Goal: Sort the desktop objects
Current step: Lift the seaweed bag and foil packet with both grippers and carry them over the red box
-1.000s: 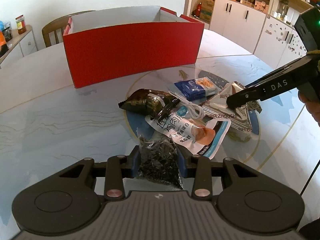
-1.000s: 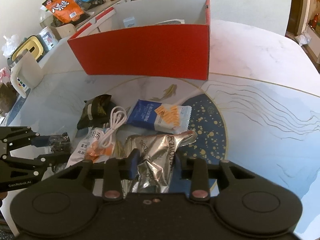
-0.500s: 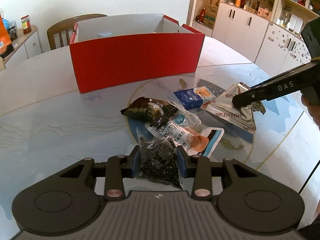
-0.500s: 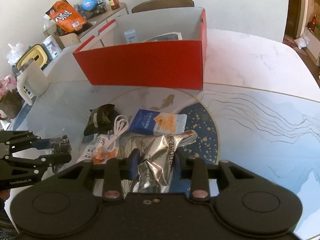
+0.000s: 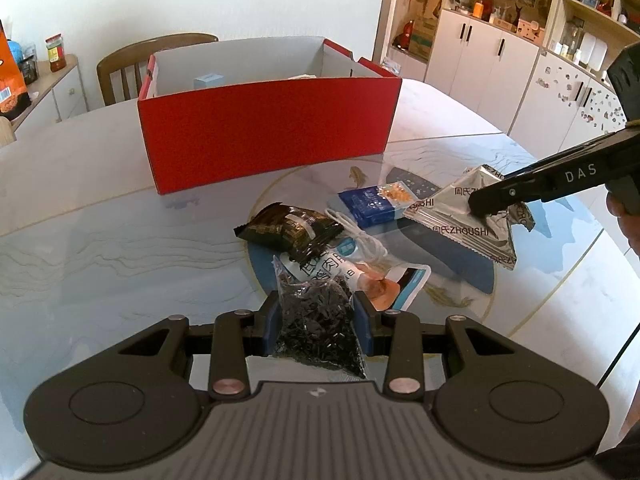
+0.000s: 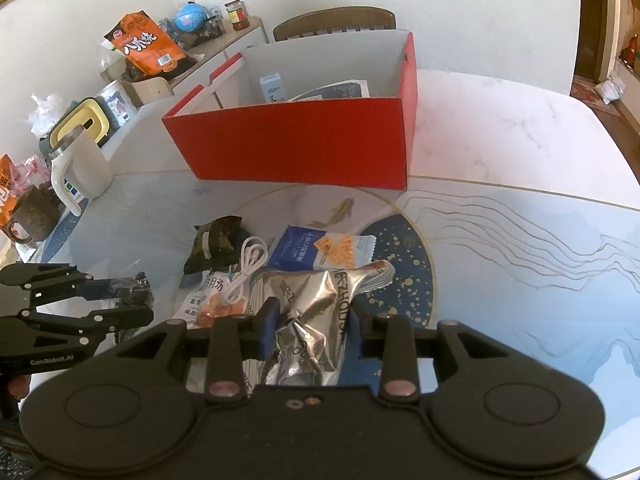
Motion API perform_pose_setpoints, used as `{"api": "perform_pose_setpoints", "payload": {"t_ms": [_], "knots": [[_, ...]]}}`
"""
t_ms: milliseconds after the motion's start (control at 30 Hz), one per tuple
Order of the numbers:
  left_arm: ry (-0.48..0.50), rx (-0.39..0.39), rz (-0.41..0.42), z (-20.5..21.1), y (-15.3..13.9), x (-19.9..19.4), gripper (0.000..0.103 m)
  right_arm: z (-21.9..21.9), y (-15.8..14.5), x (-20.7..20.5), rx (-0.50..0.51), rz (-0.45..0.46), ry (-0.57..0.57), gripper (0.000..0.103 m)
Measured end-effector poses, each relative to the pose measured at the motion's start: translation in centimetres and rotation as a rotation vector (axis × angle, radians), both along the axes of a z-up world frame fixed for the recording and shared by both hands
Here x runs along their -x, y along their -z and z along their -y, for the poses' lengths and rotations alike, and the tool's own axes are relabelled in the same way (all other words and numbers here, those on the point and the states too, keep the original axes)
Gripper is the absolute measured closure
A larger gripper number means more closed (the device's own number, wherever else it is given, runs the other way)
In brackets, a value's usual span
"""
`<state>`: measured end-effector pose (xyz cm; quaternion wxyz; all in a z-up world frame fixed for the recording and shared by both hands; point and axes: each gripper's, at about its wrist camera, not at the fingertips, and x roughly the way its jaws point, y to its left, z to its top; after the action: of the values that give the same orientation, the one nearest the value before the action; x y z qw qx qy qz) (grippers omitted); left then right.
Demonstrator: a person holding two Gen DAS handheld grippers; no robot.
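Observation:
My left gripper (image 5: 318, 322) is shut on a clear bag of small black bits (image 5: 316, 332), held just above the near side of the table (image 5: 100, 240). At the right, my right gripper (image 5: 486, 204) is shut on a crinkled silver packet (image 5: 456, 220) that hangs clear of the tabletop. From the right wrist the same silver packet (image 6: 316, 308) sits between the right gripper (image 6: 310, 328) fingers, and the left gripper (image 6: 136, 300) is at the far left. An open red box (image 5: 268, 136) (image 6: 300, 148) stands behind the pile.
On the table lie a dark snack packet (image 5: 288, 230), a white cable (image 5: 360, 236), a blue cracker packet (image 5: 376, 204) and a white sausage packet (image 5: 360, 280). The box holds a small carton (image 6: 272, 88). A white mug (image 6: 80, 168) stands left; a chair (image 5: 156, 60) is behind.
The right gripper has risen a little with the silver packet, which now hangs off the table. The left gripper still holds the black bag; the box looks slightly farther off.

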<state>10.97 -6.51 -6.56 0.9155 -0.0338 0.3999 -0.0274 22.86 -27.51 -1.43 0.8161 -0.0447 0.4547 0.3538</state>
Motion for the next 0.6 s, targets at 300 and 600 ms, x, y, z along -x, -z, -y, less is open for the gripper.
{"api": "perform_pose_setpoints", "payload": {"t_ms": [300, 600], "knots": [[-0.032, 0.008, 0.003, 0.6, -1.4, -0.2, 0.067, 0.8, -1.3, 0.0, -0.021, 0.021, -0.014, 0.070], [-0.006, -0.002, 0.030, -0.3, -3.5, -2.3, 0.067, 0.6, -3.2, -0.8, -0.033, 0.051, -0.010, 0.070]]}}
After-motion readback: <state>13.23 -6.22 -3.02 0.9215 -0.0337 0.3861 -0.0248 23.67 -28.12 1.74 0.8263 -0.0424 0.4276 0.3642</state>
